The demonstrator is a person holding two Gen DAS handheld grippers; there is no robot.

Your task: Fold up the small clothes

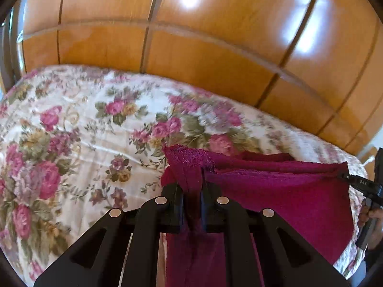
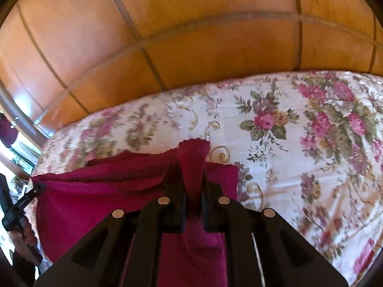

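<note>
Now the left hand-held gripper (image 1: 191, 174) is clenched on one top corner of a dark pink cloth (image 1: 287, 186), and the corner sticks up between its two black fingers (image 1: 173, 193). From there the cloth stretches to the right, held up over the bed (image 1: 71, 124) with its top edge pulled almost straight and the rest hanging down. The bed has a white cover with pink roses and green leaves on it. Behind the bed stands a shiny brown wooden wardrobe (image 1: 215, 35). On the right, the right hand-held gripper (image 2: 192, 167) is clenched on the other top corner of the cloth, which pokes up past its tips in the same way. In the left wrist view, the right hand (image 1: 371, 215) shows at the far right edge. In the right wrist view, the left hand (image 2: 21, 236) shows at the far left edge.
</note>
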